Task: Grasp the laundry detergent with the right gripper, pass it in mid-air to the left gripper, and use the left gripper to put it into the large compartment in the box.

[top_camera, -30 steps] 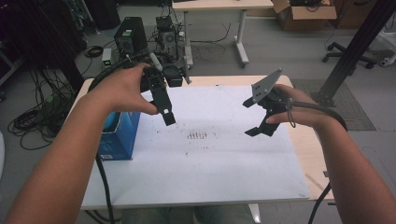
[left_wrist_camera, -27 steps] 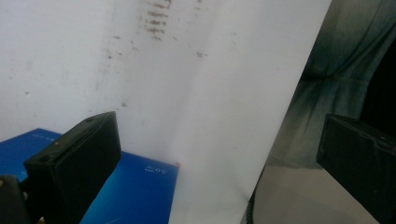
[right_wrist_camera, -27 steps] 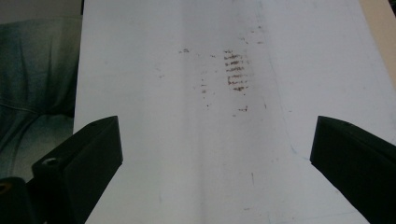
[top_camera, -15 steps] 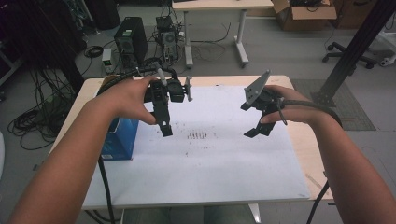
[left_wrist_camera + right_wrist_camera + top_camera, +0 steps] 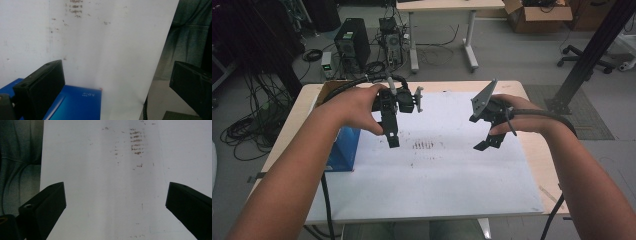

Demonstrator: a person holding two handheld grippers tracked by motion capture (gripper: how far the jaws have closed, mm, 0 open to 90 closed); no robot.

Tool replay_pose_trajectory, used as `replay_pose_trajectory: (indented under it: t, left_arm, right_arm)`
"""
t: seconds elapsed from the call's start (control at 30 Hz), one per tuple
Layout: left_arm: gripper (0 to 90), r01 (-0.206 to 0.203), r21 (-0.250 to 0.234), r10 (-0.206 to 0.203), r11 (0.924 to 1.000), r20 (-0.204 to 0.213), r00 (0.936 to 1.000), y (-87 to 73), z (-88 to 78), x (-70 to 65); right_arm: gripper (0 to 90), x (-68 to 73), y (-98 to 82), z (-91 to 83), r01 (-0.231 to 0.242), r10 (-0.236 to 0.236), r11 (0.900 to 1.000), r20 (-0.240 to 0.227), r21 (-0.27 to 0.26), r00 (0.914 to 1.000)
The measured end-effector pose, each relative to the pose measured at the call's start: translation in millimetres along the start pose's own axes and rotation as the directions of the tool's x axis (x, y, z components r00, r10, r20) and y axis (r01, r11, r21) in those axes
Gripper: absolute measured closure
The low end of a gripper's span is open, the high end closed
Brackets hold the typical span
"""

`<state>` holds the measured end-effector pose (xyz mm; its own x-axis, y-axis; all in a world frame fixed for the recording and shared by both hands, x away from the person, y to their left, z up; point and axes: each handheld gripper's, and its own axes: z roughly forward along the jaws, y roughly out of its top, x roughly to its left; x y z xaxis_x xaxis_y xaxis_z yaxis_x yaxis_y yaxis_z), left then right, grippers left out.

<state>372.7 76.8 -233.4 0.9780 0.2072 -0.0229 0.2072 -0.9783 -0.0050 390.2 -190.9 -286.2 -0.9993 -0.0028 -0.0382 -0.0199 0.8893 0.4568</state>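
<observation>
White sheet (image 5: 437, 170) over most of the wooden tabletop (image 5: 537, 150), marked near the middle with a small patch of brown smudges (image 5: 423, 145). Blue box (image 5: 343, 149) at the sheet's left edge, partly under the left forearm.

Left hand-held gripper (image 5: 393, 142) held above the sheet, just left of the smudges, jaws pointing down and toward the person, clear of the surface. Seen in the left gripper view: both black jaws spread wide with nothing between them, the blue box (image 5: 75, 105) low between and behind the near jaw, white sheet (image 5: 100, 45) beyond, dark trouser cloth (image 5: 190, 37) past the sheet's edge.

Right hand-held gripper (image 5: 487, 145) held above the right part of the sheet, right of the smudges, grey three-cornered plate (image 5: 483, 99) tilted up on top, cable (image 5: 542, 116) trailing over the right wrist. Seen in the right gripper view: jaws likewise wide apart and empty, the sheet (image 5: 100, 195) below, the smudges (image 5: 137, 143) near the top, cloth (image 5: 20, 157) at the far left.

Both well apart, one on either side of the smudges, neither touching sheet nor box. Beyond the tabletop: grey floor (image 5: 512, 55), a computer tower (image 5: 350, 46), tangled cables (image 5: 247, 130), a cardboard box (image 5: 537, 11).
</observation>
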Motion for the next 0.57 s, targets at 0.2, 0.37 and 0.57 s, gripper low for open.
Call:
replay_pose_trajectory:
  t: [0.2, 0.37, 0.57]
  left_arm:
    - [0.3, 0.001, -0.007, -0.001, 1.0000, -0.007, 1.0000, -2.2, -2.8, -1.5]
    - [0.3, 0.004, -0.017, -0.005, 0.9998, -0.008, 1.0000, -4.5, -4.6, -2.3]
    - [0.3, 0.010, -0.021, -0.010, 0.9997, -0.011, 0.9999, -6.3, -6.7, -4.0]
  right_arm:
    - [3.2, 0.3, 1.3, 2.5, 0.002, -0.002, 1.000, -0.003, 0.000, 1.0000]
    - [3.3, 0.7, 3.2, 4.1, 0.007, -0.007, 1.000, -0.007, -0.003, 0.9999]
    - [3.2, 1.6, 4.2, 2.1, 0.006, -0.006, 1.000, 0.000, -0.007, 1.0000]
